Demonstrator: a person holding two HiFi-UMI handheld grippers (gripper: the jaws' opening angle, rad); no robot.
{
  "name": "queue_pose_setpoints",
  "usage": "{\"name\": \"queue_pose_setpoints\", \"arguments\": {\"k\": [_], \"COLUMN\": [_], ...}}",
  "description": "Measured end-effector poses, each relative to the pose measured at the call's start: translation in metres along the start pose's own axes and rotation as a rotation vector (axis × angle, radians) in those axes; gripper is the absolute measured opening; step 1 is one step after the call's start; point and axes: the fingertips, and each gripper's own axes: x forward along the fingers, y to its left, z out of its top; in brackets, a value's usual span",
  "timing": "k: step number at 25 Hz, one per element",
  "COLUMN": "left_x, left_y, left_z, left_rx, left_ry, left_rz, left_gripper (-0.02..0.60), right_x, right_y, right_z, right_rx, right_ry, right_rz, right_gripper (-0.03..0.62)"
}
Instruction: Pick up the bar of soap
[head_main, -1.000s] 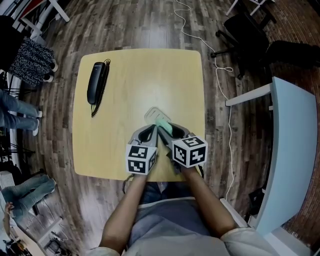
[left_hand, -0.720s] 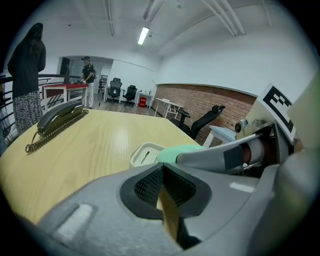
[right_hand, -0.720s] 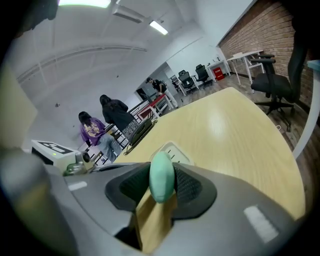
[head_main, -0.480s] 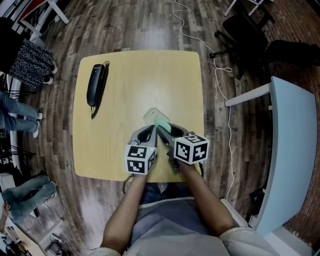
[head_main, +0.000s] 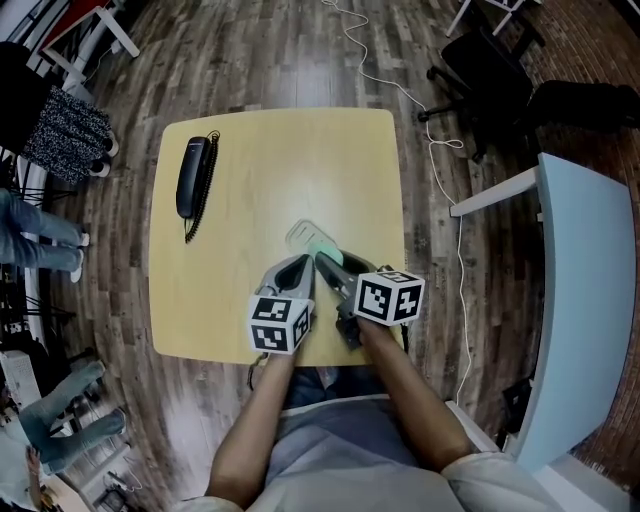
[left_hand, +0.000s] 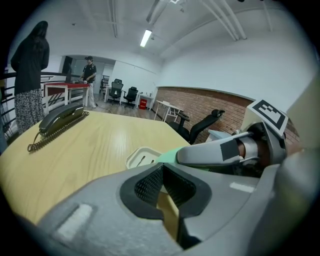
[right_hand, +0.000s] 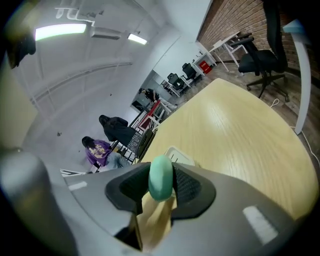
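Note:
The bar of soap (right_hand: 161, 179) is pale green and oval, and it stands on edge between the dark pads of my right gripper (right_hand: 160, 187), which is shut on it. In the head view the soap (head_main: 323, 246) sits at the tip of the right gripper (head_main: 328, 258), just over the near edge of the white soap dish (head_main: 304, 233). My left gripper (head_main: 298, 266) lies close beside it on the left, and its jaws (left_hand: 161, 181) are shut with nothing between them. The left gripper view also shows the soap (left_hand: 169, 155) and the dish (left_hand: 141, 157).
A black corded phone (head_main: 193, 177) lies at the far left of the light wooden table (head_main: 260, 150). A cable (head_main: 440, 190) runs over the floor to the right, near a pale blue desk (head_main: 580, 300) and black office chairs (head_main: 490, 60). People stand off to the left.
My right gripper has drawn back a little toward the person and to the right, with the soap still in it. The left gripper has hardly moved.

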Motion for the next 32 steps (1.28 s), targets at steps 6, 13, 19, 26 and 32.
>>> {"name": "queue_pose_setpoints", "arguments": {"k": [6, 13, 19, 26, 32], "left_x": [-0.004, -0.006, -0.01, -0.013, -0.016], "left_y": [-0.004, -0.007, -0.007, -0.008, -0.013], "left_z": [0.0, -0.001, 0.004, 0.012, 0.021], "left_rx": [-0.015, -0.034, -0.036, -0.049, -0.045], "left_ry": [-0.009, -0.017, -0.031, -0.054, -0.077], "left_rz": [0.001, 0.011, 0.019, 0.025, 0.03], "left_gripper": [0.005, 0.005, 0.005, 0.005, 0.006], "right_x": [-0.006, -0.015, -0.019, -0.026, -0.037], "right_y": [0.005, 0.005, 0.016, 0.035, 0.05], "right_z": [0.005, 0.015, 0.025, 0.042, 0.054], "right_rx": [-0.014, 0.008, 0.002, 0.008, 0.009], "right_ry": [-0.012, -0.038, -0.059, -0.087, -0.107], "right_rz": [0.013, 0.038, 0.066, 0.12, 0.173], "right_gripper": [0.129, 0.127, 0.127, 0.127, 0.127]}}
